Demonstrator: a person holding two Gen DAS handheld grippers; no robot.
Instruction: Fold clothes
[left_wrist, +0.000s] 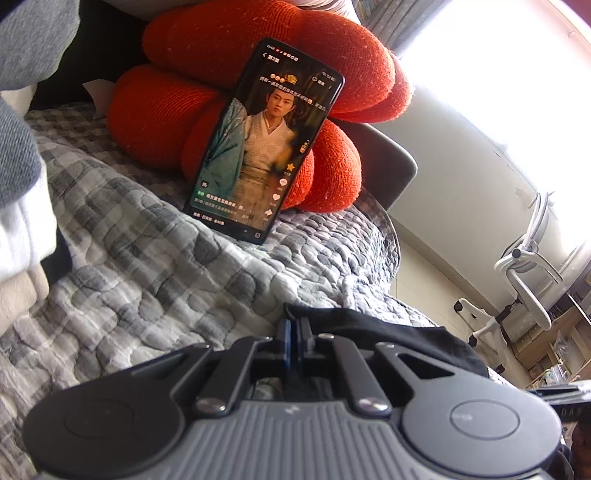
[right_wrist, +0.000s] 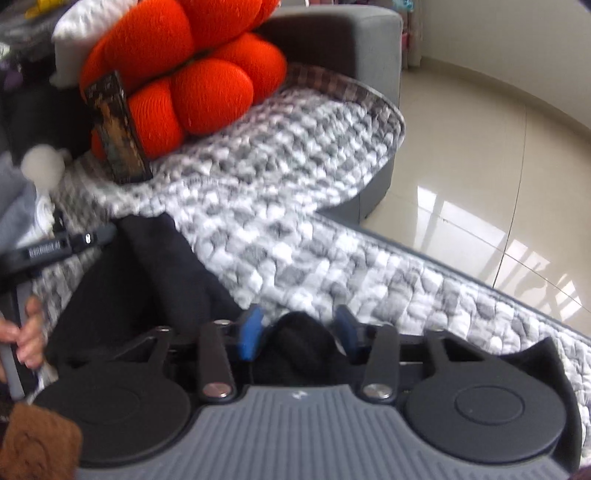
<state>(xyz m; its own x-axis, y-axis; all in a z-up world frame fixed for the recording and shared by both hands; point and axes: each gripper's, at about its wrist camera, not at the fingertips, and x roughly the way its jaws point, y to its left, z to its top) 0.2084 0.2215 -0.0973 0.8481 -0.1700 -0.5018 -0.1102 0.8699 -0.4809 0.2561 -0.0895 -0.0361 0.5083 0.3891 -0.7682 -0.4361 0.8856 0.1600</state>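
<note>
Left wrist view: the left gripper (left_wrist: 293, 328) has its fingers clenched together on an edge of the black garment (left_wrist: 388, 339), which spreads to the right of them over the grey checked quilt (left_wrist: 166, 258). Beyond, a phone (left_wrist: 266, 144) stands upright on the quilt, leaning against an orange knotted cushion (left_wrist: 207, 77). Folded pale clothes (left_wrist: 22, 236) are stacked at the left edge.

From the right wrist, the right gripper (right_wrist: 297, 332) has its blue fingers (right_wrist: 249, 330) apart with a bunched fold of the black garment (right_wrist: 299, 339) between them; whether the pads press on the cloth is hard to say, as the frame is blurred. The rest of the garment lies on the quilt (right_wrist: 295, 177) to the left, toward a hand (right_wrist: 31, 332) that holds the other tool. The quilt covers a grey sofa (right_wrist: 347, 37) on a glossy tiled floor (right_wrist: 480, 147).
</note>
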